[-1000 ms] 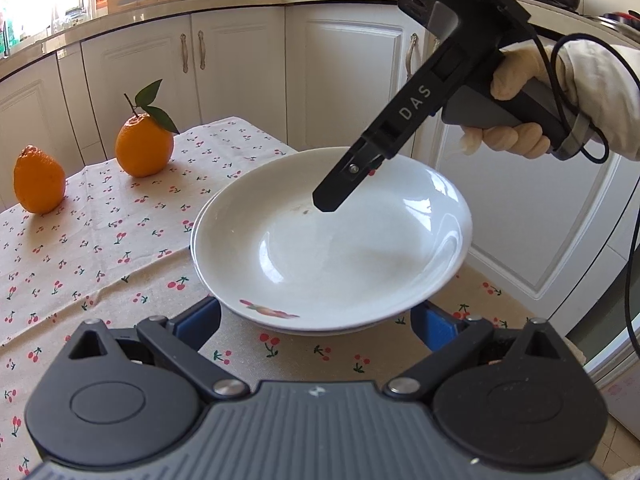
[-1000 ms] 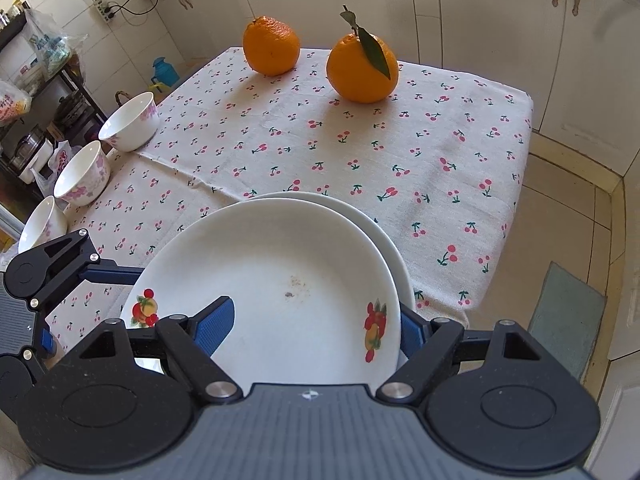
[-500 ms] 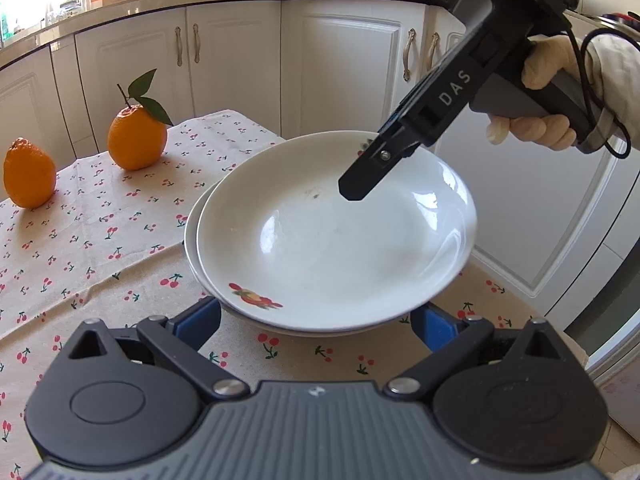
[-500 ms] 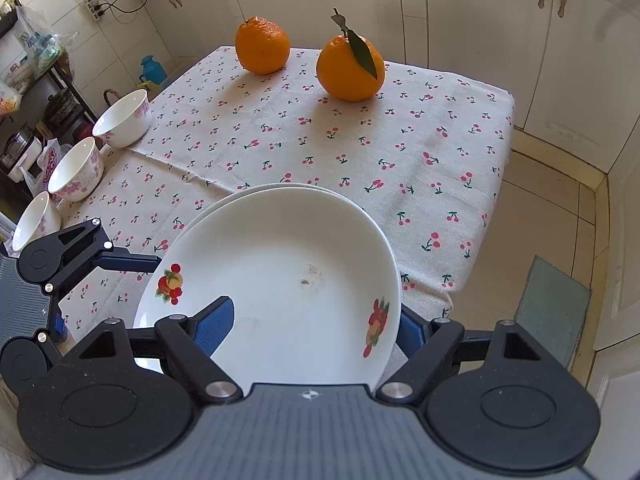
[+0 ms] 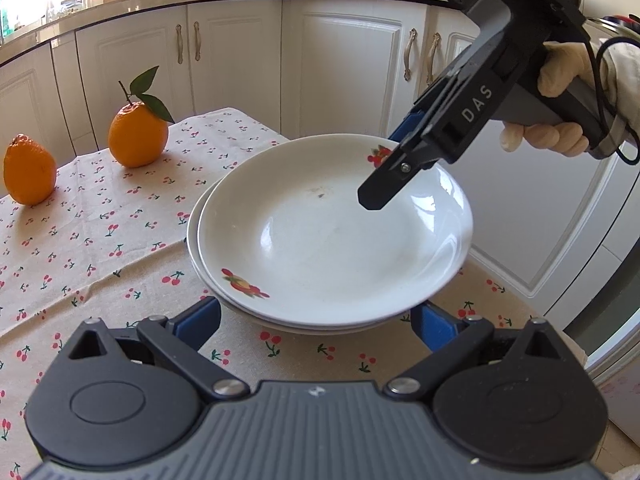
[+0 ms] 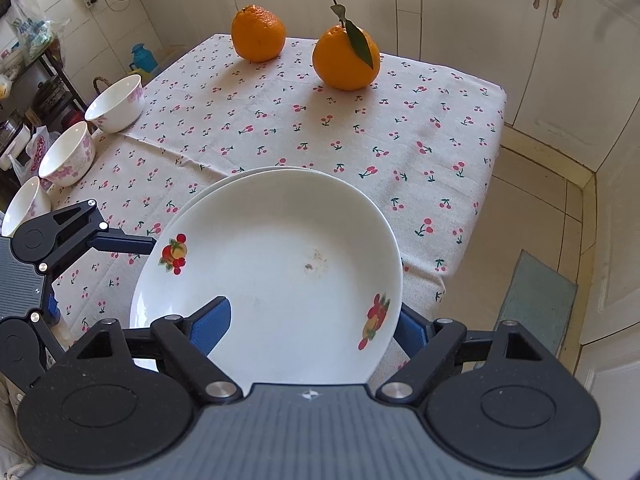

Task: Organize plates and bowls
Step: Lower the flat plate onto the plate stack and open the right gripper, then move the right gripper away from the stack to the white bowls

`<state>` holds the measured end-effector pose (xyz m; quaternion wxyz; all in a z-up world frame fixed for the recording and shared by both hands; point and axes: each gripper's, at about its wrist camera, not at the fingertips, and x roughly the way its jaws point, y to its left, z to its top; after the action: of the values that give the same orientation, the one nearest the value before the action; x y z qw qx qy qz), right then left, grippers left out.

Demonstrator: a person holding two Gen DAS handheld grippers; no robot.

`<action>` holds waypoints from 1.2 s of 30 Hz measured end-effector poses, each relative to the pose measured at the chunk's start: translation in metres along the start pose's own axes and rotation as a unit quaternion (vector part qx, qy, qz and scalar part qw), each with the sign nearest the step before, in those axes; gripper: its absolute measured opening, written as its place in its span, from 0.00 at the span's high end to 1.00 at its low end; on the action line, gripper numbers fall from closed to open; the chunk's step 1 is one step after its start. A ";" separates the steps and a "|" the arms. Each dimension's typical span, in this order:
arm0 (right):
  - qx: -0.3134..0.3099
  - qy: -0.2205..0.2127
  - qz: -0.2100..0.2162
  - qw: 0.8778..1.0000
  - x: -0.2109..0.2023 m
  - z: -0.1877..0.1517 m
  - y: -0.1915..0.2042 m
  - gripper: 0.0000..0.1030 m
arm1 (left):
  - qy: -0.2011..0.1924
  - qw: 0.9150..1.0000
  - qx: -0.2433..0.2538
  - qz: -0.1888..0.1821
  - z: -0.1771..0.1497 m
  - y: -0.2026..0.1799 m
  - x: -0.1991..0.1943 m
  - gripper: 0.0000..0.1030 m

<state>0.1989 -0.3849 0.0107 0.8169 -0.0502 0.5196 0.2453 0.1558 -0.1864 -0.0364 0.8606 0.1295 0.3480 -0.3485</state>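
The top plate (image 5: 332,240) now sits nearly square on the lower plate (image 6: 224,188), right gripper (image 6: 308,320) jaws just opening around its rim; left gripper (image 5: 316,320) jaws apart, seemingly touching nothing. Beyond the plates on the cherry-print surface (image 6: 420,128): two oranges (image 6: 346,58), white cabinets (image 5: 236,52) behind.

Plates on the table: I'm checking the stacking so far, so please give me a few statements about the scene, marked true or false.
1. The top plate sits on the lower plate. True.
2. Both oranges carry a leaf. False: only the leafed orange does; the other orange has none.
3. Three bowls stand unstacked along the table's edge. True.
4. A bowl sits in the top plate. False: it holds only a small smudge.
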 end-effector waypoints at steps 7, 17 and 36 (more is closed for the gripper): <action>-0.002 -0.009 0.000 1.000 -0.005 -0.005 0.007 0.03 | -0.006 1.000 0.004 0.003 0.000 -0.002 -0.005 0.03; -0.013 -0.055 -0.047 0.997 -0.022 -0.013 0.043 0.00 | -0.027 0.999 0.014 0.014 -0.002 -0.004 -0.029 0.02; -0.035 -0.169 -0.109 0.979 -0.032 -0.029 0.167 0.00 | -0.067 0.993 -0.008 0.093 -0.038 0.014 -0.128 0.01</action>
<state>0.0886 -0.2598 0.0542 0.9127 -0.0927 0.3562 0.1774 0.0804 -0.0932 0.0245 0.9117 0.1311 0.2787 -0.2720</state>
